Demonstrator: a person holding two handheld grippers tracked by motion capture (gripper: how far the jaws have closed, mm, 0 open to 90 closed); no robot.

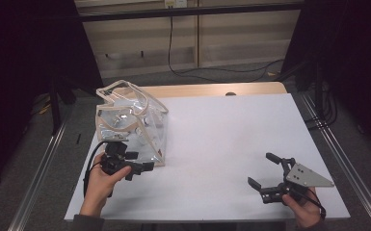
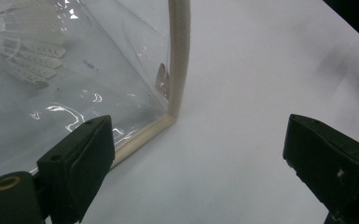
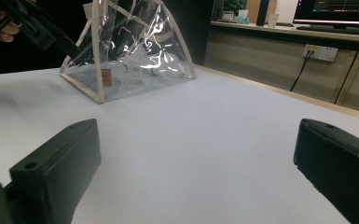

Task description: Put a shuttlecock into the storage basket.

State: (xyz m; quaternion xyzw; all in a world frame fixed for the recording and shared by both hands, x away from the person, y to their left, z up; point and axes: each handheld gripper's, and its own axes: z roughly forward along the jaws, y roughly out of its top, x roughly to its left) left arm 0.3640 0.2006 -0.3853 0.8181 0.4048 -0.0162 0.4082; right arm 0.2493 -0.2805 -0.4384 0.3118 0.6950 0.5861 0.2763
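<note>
Clear plastic bag with cream piping (image 1: pixel 131 126) stands left of centre on white table sheet (image 1: pixel 221 144). Left gripper (image 1: pixel 134 166), jaws wide, just beside its lower corner. Right gripper (image 1: pixel 266 169), lower right, also spread wide, well apart.

Rectangular table (image 1: pixel 231 144), covered by a smooth white sheet, with a strip of pale wood left bare along the far edge. Metal rails down both long sides. Stood on the sheet near the far left corner: a clear plastic bag with cream piping along its edges (image 1: pixel 131 122), upright and slumped slightly, its lower front corner pressed flat to the sheet (image 2: pixel 170 116). Inside, resting on the bag's floor, white feathered shuttlecocks (image 2: pixel 25 44). Seen from the right gripper view, cream-trimmed base touching the white surface along its whole length (image 3: pixel 81 88).
</note>
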